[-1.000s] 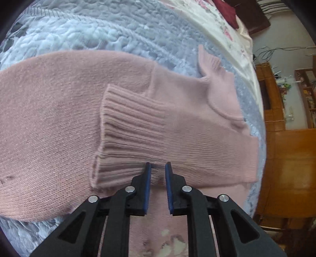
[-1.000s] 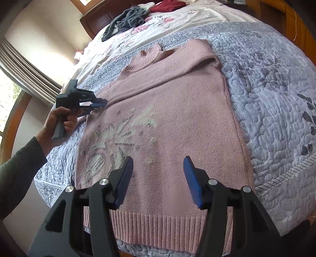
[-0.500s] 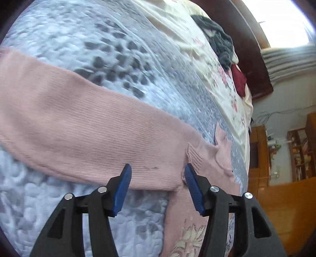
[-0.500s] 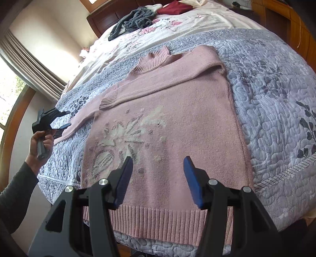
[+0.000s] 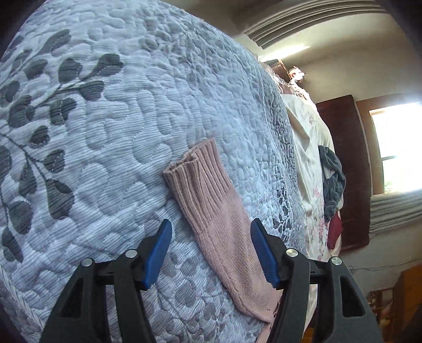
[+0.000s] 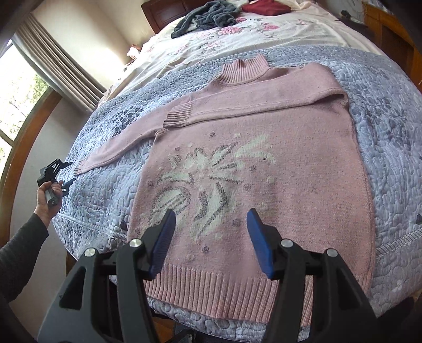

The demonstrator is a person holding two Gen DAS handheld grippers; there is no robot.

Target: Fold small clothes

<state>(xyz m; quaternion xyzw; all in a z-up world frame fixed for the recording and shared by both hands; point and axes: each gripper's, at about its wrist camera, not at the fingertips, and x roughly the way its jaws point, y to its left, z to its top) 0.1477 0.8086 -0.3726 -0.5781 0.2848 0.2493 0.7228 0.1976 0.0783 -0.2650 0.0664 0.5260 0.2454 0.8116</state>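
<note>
- Lying flat on the grey quilt (image 6: pixel 390 110) of the bed is one pink sweater (image 6: pixel 263 168), front up, its hem at the near edge of the bed and its collar toward the headboard.
- One sleeve is folded across the chest, its ribbed cuff (image 6: pixel 179 116) just inside the sweater's left side.
- The other sleeve (image 6: pixel 121 139) stretches out over the quilt toward the left edge of the bed; its cuff (image 5: pixel 197 174) lies just ahead of the left tool.
- Two tools: the left tool (image 5: pixel 211 253), held in a hand (image 6: pixel 48 198) off the bed's left edge, has its jaws spread on either side of the sleeve without touching it.
- The right tool (image 6: pixel 211 242) hovers above the hem, jaws spread, holding nothing.
- Two more garments, one dark grey (image 6: pixel 205 15) and one dark red (image 6: pixel 266 6), lie heaped at the far end.
- Bare quilt lies open right of the sweater.
</note>
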